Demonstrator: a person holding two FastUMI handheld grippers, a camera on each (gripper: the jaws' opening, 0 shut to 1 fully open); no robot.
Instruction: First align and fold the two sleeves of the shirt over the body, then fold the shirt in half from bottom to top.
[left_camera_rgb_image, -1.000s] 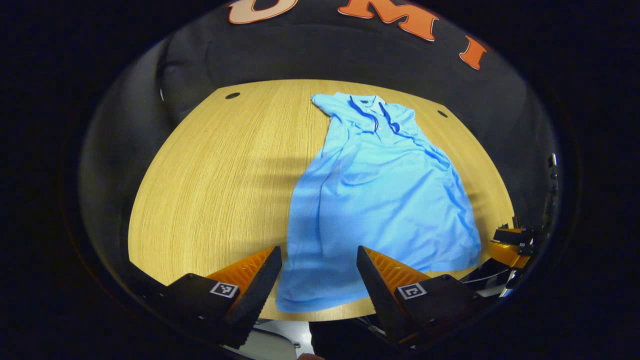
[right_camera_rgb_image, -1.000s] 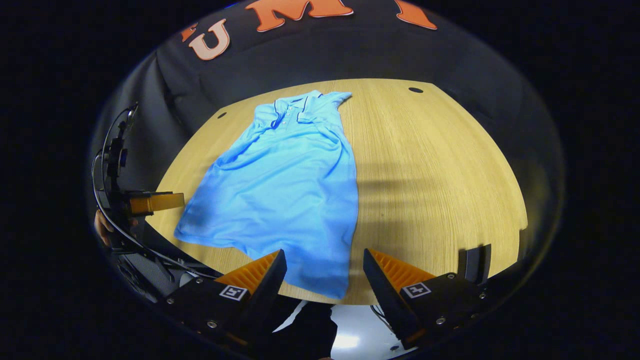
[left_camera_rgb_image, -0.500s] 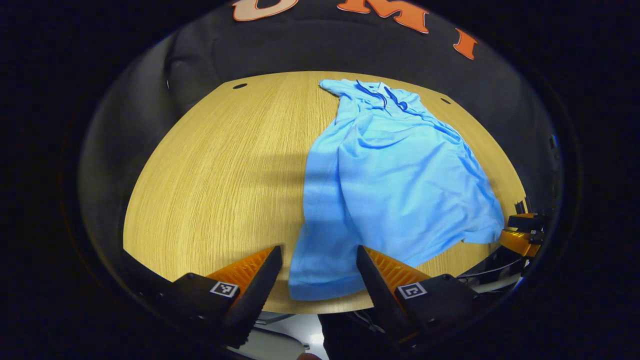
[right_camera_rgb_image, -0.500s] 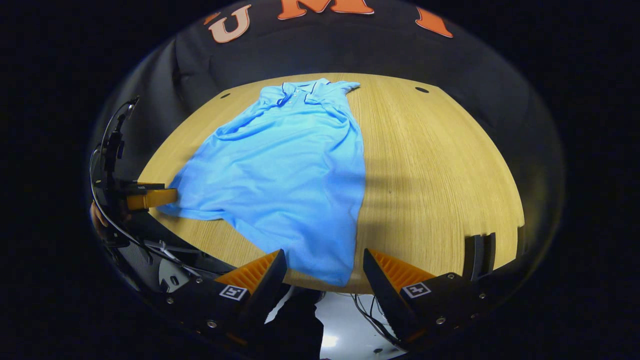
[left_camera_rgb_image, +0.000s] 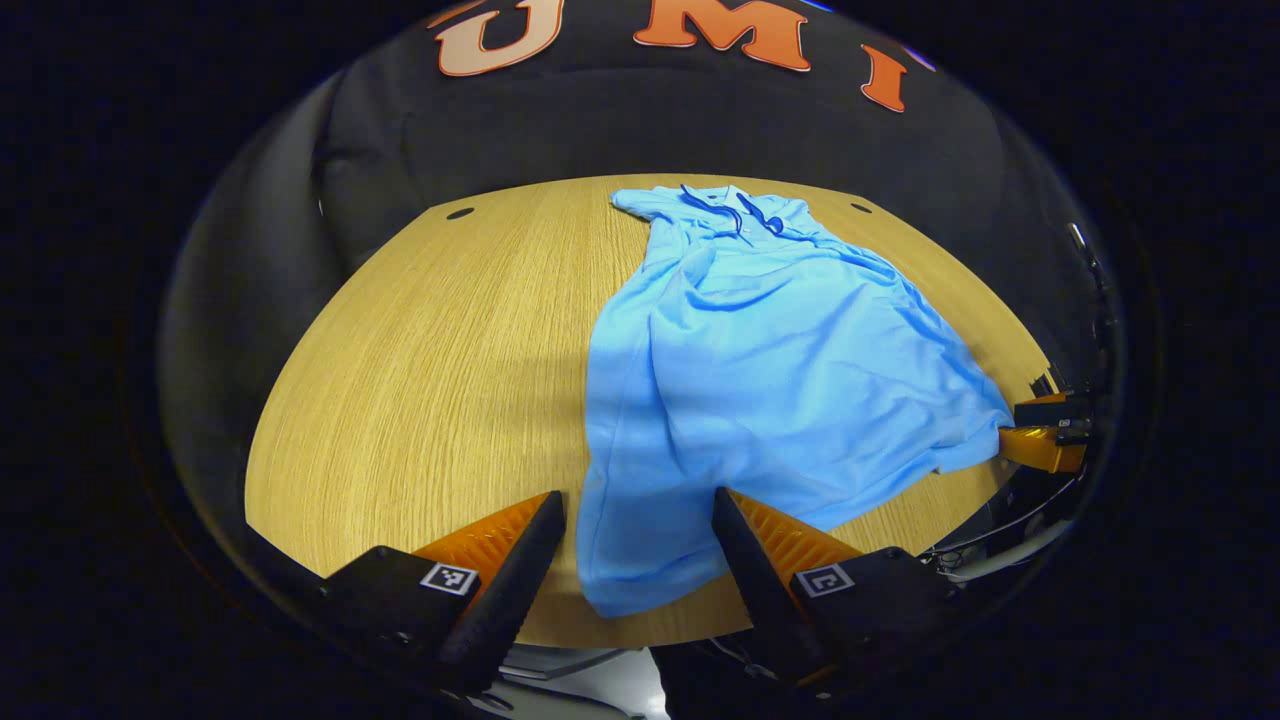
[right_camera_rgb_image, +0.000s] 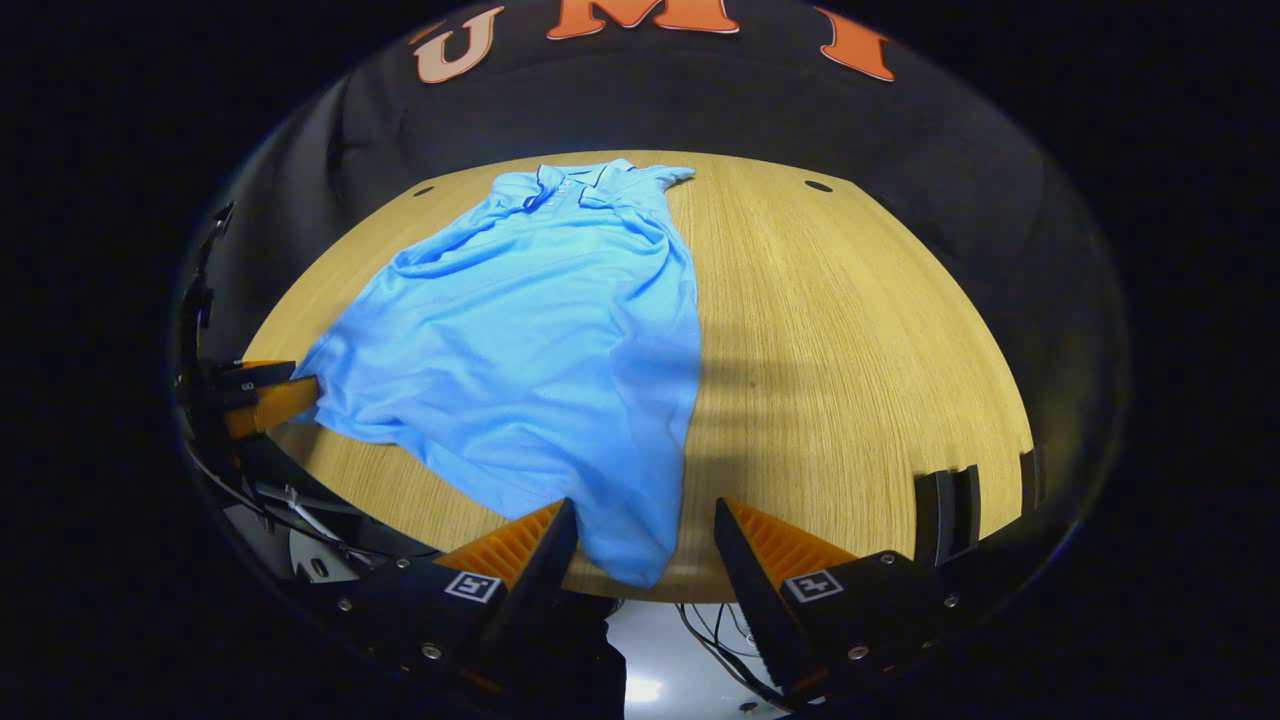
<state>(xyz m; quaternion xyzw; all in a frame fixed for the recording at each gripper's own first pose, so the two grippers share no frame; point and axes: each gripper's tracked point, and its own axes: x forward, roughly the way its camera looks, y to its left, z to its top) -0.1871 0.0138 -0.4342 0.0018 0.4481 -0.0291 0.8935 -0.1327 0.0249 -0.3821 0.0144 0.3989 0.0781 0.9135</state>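
We see the shirt (left_camera_rgb_image: 770, 380) running lengthwise away from both hand-held grippers, left (left_camera_rgb_image: 637, 545) and right (right_camera_rgb_image: 638, 548), each open at a hem corner, apparently not touching.

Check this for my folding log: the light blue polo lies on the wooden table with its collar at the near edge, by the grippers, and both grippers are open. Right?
Not quite. The light blue polo lies with its collar at the far side of the wooden table, toward the booth wall; its hem is at the near edge. The left gripper view shows this. Left gripper and right gripper are open.
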